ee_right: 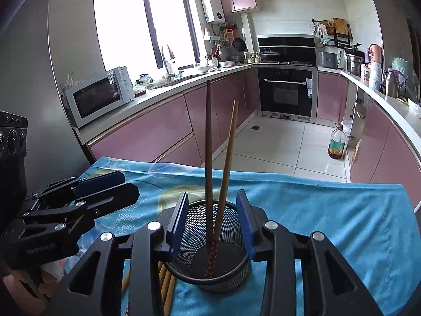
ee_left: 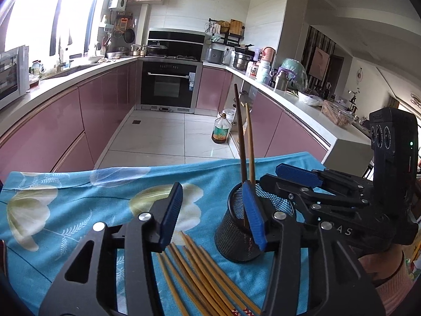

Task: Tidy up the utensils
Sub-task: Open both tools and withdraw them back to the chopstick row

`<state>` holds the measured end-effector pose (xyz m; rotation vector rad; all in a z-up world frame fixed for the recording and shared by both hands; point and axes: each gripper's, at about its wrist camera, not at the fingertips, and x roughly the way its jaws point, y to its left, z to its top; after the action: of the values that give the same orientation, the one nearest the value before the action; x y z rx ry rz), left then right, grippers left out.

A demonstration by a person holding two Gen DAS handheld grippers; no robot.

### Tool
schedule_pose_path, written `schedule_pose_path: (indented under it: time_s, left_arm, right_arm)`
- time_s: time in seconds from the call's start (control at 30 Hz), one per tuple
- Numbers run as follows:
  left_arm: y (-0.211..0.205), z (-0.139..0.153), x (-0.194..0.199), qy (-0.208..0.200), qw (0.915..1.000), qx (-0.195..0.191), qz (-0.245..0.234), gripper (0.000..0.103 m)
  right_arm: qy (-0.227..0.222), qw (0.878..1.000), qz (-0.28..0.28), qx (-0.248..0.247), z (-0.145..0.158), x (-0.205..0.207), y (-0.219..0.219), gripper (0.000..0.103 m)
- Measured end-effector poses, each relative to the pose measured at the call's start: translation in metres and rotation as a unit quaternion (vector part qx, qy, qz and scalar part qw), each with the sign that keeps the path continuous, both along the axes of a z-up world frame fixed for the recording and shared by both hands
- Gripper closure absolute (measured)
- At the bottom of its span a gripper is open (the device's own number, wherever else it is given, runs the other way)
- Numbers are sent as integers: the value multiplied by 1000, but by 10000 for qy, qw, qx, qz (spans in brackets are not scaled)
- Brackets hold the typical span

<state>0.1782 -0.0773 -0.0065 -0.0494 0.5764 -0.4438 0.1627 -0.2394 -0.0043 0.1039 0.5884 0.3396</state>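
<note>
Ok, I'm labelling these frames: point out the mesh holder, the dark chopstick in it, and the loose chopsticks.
mesh holder (ee_right: pixel 184 276): right wrist view, near rim.
dark chopstick (ee_right: pixel 208 142): right wrist view, mid shaft.
loose chopsticks (ee_left: pixel 200 271): left wrist view, middle of bundle.

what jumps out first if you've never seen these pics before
Two chopsticks stand upright in a black mesh cup on the blue floral cloth, right between the open fingers of the right tool. Beside the cup, a fan of loose chopsticks lies under the open left tool.
</note>
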Motion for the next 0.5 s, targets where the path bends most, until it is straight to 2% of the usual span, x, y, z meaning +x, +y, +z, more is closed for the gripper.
schedule_pose_path:
  time_s: [0.03, 0.13, 0.23, 0.5]
  left_arm:
    - [5, 0, -5, -46, 10000, -3, 56, 47]
    - [22, -2, -17, -144, 9997, -14, 220, 41]
    - [36, -7, -29, -134, 9992, 36, 380, 40]
    - [71, -31, -58, 23, 9962, 283, 825, 37]
  right_arm:
    - [-42, 10000, 15, -31, 1, -4, 2, 62]
    - [-192, 9997, 103, -144, 5, -17, 8, 58]
    - [-340, 9988, 268, -236, 8, -31, 15, 54]
    - [-423, 9954, 769, -393, 3, -61, 35, 54]
